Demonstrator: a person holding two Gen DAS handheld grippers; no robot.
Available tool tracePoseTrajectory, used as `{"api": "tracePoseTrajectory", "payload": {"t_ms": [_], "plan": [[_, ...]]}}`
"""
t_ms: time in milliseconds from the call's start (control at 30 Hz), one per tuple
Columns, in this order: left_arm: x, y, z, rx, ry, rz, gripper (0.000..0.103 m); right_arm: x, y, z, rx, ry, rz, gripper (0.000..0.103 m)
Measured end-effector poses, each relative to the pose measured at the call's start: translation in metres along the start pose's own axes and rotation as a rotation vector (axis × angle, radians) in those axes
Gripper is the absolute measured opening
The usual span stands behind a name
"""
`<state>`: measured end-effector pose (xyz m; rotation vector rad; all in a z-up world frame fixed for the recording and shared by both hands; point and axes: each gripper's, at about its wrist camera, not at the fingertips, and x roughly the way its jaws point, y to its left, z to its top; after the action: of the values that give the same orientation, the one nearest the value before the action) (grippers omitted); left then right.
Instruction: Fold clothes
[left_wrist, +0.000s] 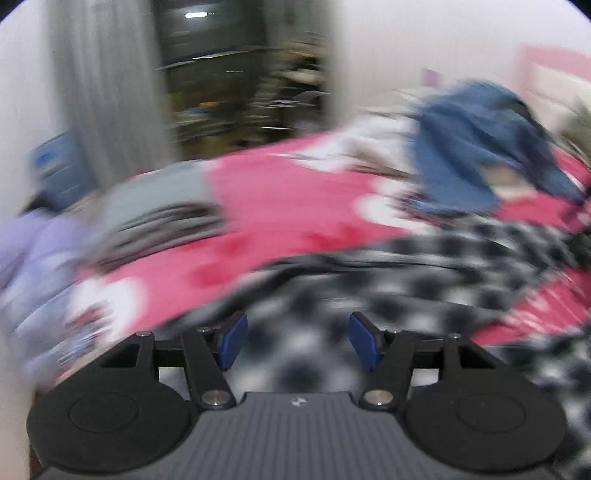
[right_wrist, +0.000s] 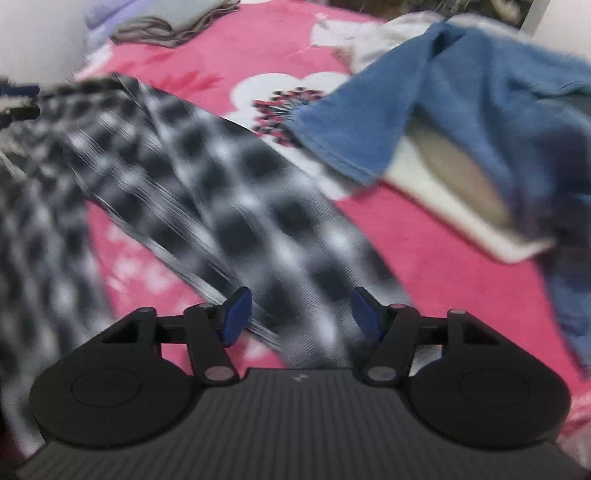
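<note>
Right wrist: one checked shirt (right_wrist: 229, 192), one blue garment (right_wrist: 480, 103)

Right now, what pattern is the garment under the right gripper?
Black-and-white check; right wrist view shows it best.

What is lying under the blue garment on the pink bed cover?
Under the blue garment, a cream and beige flat thing sticks out at its lower edge, resting on the pink bed cover. White cloth shows behind it. How far either continues beneath the garment is covered.
</note>
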<state>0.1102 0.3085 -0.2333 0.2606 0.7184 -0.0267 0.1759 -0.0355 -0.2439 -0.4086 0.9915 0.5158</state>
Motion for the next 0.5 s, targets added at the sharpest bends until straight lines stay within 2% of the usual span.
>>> {"api": "tracePoseTrajectory", "payload": {"t_ms": [133,200,333,367,400,433,500], "plan": [[0.013,-0.065,0.027,0.136,-0.027,-0.16,0.057,0.002,0.009,-0.02,-0.099,-0.057,-0.107,0.039],[0.024,-0.083,0.031,0.216,-0.037,-0.162,0.055,0.004,0.013,-0.029,-0.148,-0.083,-0.155,0.032],[0.047,-0.116,0.036,0.378,-0.058,-0.151,0.055,0.011,0.015,-0.04,-0.224,-0.075,-0.13,0.029],[0.052,-0.125,0.037,0.418,-0.063,-0.148,0.055,0.015,0.016,-0.043,-0.249,-0.064,-0.14,0.026],[0.058,-0.133,0.039,0.459,-0.068,-0.145,0.054,0.017,0.015,-0.047,-0.271,-0.053,-0.167,0.011],[0.064,-0.141,0.04,0.499,-0.073,-0.142,0.053,0.019,0.012,-0.048,-0.272,-0.046,-0.201,0.005],[0.075,-0.158,0.043,0.58,-0.084,-0.136,0.052,0.014,0.0,-0.047,-0.21,-0.076,-0.228,0.002]]}}
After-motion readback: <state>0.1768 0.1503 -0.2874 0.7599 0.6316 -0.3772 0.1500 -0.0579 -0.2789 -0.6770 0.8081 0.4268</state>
